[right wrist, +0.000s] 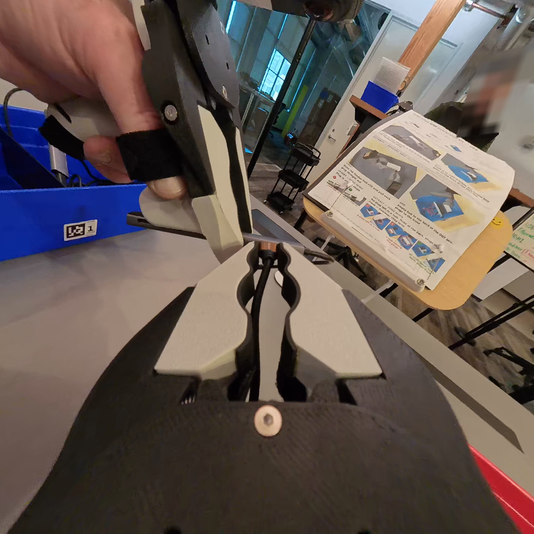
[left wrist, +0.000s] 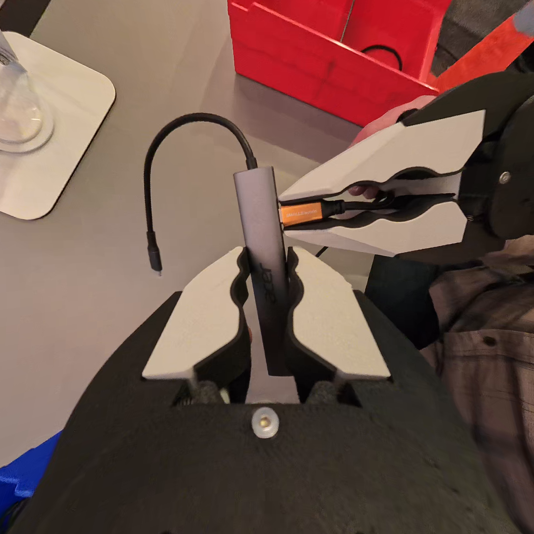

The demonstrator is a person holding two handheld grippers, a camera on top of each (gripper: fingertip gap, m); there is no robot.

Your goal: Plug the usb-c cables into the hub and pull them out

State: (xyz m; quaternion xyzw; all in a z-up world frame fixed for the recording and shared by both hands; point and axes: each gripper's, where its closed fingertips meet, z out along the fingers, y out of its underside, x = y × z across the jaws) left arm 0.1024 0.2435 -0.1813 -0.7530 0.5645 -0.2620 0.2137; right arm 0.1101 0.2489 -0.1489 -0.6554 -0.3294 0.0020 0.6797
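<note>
A slim grey hub (left wrist: pixel 258 219) is held above the grey table, clamped between the fingers of my left gripper (left wrist: pixel 267 254). Its short black tail cable (left wrist: pixel 185 138) arcs left and hangs free. My right gripper (left wrist: pixel 281 213) comes in from the right, shut on an orange usb-c plug (left wrist: pixel 302 213) whose metal tip sits at the hub's right side edge. In the right wrist view my right gripper (right wrist: pixel 265 245) holds the orange plug (right wrist: pixel 267 248) against the hub's thin edge (right wrist: pixel 268 237). The plug's black cable (right wrist: pixel 258 289) runs back between the fingers. A hand holds the left gripper (right wrist: pixel 228 231).
A red box (left wrist: pixel 332 57) stands at the back right of the table. A white pad with a clear glass item (left wrist: pixel 17 95) is at the far left. A blue bin (right wrist: pixel 43 213) stands beyond the hub. A printed instruction sheet on a stand (right wrist: pixel 404 202) is to the right.
</note>
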